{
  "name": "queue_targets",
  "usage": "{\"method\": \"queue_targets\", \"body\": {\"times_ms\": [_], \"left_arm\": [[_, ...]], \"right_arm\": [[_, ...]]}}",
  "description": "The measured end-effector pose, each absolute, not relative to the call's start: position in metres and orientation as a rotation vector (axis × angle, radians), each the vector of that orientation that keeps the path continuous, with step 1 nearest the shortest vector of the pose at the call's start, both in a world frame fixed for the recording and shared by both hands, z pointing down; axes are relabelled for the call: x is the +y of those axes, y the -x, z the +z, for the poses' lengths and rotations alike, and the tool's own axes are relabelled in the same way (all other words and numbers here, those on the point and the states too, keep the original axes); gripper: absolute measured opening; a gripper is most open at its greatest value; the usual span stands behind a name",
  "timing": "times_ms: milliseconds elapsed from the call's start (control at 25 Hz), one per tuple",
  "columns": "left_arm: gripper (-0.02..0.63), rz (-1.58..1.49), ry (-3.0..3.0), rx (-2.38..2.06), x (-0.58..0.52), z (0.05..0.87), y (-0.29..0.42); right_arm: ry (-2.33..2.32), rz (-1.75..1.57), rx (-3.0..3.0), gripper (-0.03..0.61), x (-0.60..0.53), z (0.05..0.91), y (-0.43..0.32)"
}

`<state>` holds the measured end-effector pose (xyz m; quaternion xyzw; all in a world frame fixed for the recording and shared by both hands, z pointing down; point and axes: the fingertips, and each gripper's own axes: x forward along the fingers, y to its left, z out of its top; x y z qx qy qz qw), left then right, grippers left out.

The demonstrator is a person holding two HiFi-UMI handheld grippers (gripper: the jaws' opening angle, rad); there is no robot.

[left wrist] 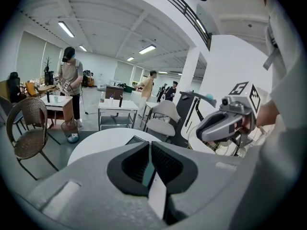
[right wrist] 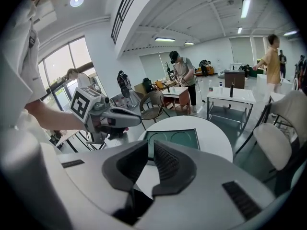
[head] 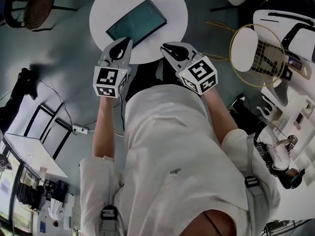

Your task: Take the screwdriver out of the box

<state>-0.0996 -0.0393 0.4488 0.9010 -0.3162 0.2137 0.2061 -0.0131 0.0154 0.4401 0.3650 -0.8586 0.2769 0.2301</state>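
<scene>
Screwdriver shows in no view; we judge it lies inside the flat teal box at the middle of the round table, its contents hidden. We are at the approach: left gripper and right gripper hover over the near edge, both empty, jaws a narrow slit apart. Next we must open the box.

The round table is bare around the teal box at its middle; a wicker chair stands well to its left, a white chair near its right.
</scene>
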Motion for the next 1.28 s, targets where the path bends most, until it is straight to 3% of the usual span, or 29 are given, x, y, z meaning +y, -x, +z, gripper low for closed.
{"method": "queue_targets", "body": {"times_ms": [760, 1280], "left_arm": [[0.011, 0.828, -2.340, -0.854, -0.057, 0.561, 0.096], [0.012, 0.996, -2.321, -0.812, -0.059, 0.596, 0.099]], "right_arm": [[-0.976, 0.914, -2.229, 0.077, 0.012, 0.544, 0.022], [-0.960, 0.966, -2.103, 0.106, 0.011, 0.602, 0.031]]}}
